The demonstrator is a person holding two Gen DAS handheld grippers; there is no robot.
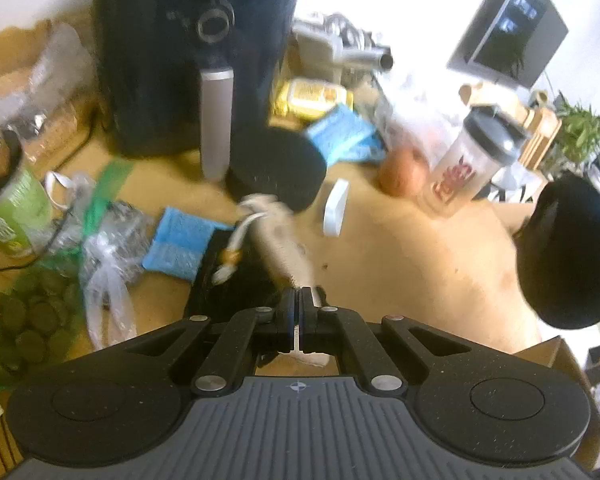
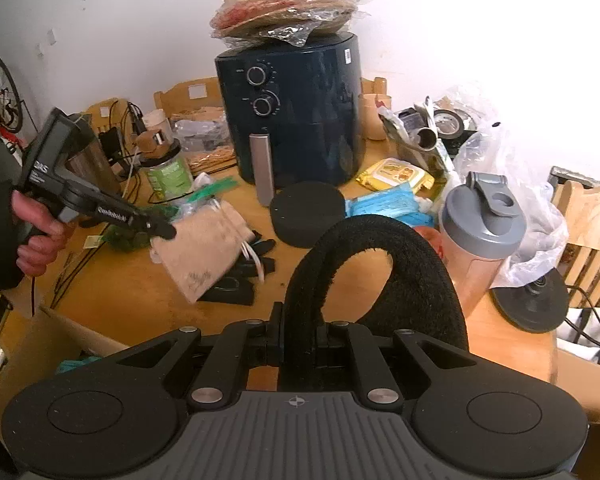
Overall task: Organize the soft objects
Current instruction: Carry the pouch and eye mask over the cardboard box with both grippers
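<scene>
Claws first: your left claw is clenched on a corner of the beige cloth pouch, which hangs clear of the counter, and your right claw is clamped on a thick black foam ring that arches up in front of it.

Take the dark blue air fryer as your landmark. Straight in front of its handle lies a black round pad on the counter. To the left of that pad, nearer you than the fryer, the pouch dangles over a black glove lying flat. Right of the fryer stands a shaker bottle with a grey lid, with a blue cloth and a yellow wipes pack between it and the fryer. Left of the fryer sits a green-labelled jar.

You seem to be at the carry step: both soft things are lifted, neither yet put down. Cardboard box edges show at the counter's near side, but whether they are the target I cannot tell. Next, pick one spot for soft items and carry the pouch there, watching its white drawstring so it doesn't snag the glove.
</scene>
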